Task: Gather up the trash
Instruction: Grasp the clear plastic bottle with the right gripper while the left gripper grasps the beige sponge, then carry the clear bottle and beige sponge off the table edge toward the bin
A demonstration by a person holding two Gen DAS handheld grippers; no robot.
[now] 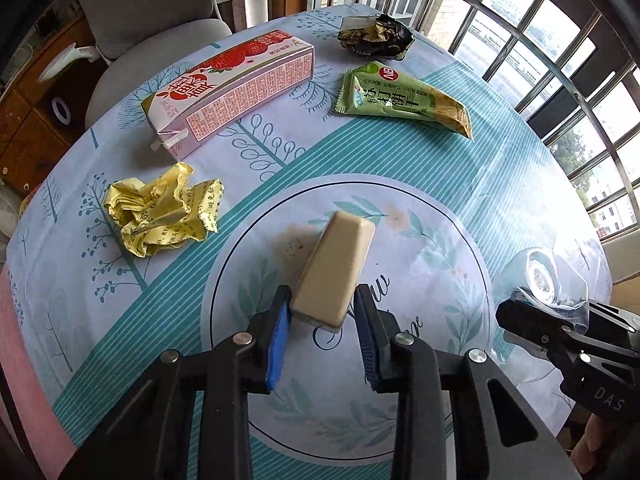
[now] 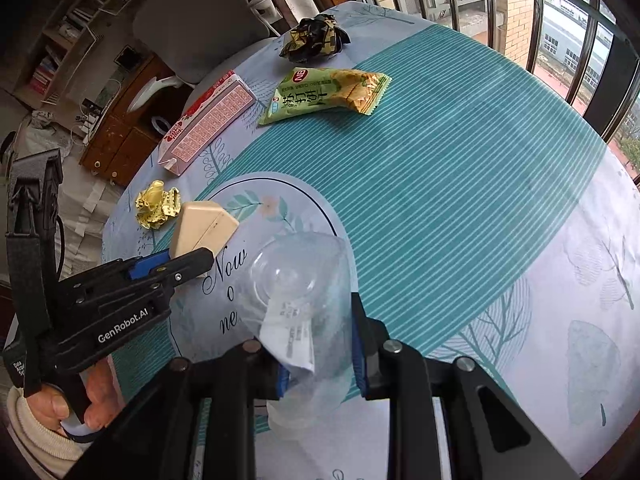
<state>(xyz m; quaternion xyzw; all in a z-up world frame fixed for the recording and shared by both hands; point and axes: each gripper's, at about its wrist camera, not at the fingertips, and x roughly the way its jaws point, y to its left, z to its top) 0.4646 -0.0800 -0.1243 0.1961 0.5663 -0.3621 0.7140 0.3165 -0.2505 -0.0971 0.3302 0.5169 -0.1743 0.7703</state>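
Two grips are made, left gripper clamping the beige rectangular box, right gripper pinching the clear plastic bottle beside it, so next comes lifting both toward a bin.

Clear glossy plastic cup, crinkled yellow foil wrapper, smooth matt beige block, glossy tablecloth

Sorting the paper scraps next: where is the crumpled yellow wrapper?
In the left wrist view, the crumpled yellow wrapper lies on the table's left side, just below the pink strawberry carton.
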